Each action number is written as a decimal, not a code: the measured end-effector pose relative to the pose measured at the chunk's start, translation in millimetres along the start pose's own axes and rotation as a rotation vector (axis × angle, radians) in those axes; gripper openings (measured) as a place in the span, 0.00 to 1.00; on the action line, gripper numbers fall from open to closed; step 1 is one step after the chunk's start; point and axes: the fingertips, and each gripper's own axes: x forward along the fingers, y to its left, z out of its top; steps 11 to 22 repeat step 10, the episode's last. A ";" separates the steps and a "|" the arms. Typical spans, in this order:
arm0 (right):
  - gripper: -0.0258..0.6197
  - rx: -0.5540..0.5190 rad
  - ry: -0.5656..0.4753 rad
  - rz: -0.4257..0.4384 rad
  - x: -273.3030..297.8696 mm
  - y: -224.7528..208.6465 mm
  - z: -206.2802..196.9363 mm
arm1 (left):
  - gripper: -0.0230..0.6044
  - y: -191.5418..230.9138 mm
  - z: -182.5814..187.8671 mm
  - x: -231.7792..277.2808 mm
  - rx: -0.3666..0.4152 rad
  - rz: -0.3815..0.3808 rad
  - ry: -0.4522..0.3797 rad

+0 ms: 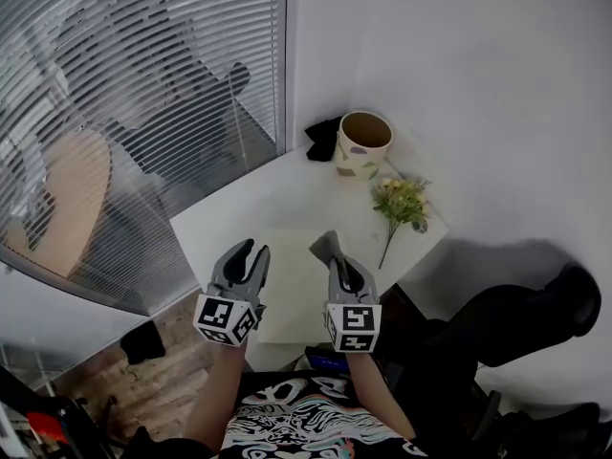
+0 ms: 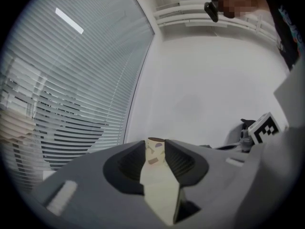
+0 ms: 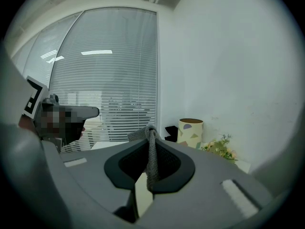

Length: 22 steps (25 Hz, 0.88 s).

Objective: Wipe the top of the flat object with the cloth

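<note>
Low over the white surface, down onto the pale flat object at its near edge: lay the grey cloth broad before stroking in overlapping passes. Cloth pinched upright in the clamped right claw. Left claw parted, empty, above the left margin; probably useful for steadying. Flat object level, long axis seemingly running away toward the cup.

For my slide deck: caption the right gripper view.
Right gripper shut on a grey cloth, patterned cup and flowers beyond.
</note>
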 end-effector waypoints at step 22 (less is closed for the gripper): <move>0.07 0.019 0.007 0.020 9.8 6.6 -8.4 | 0.30 10.6 -2.9 -0.7 0.023 0.013 0.012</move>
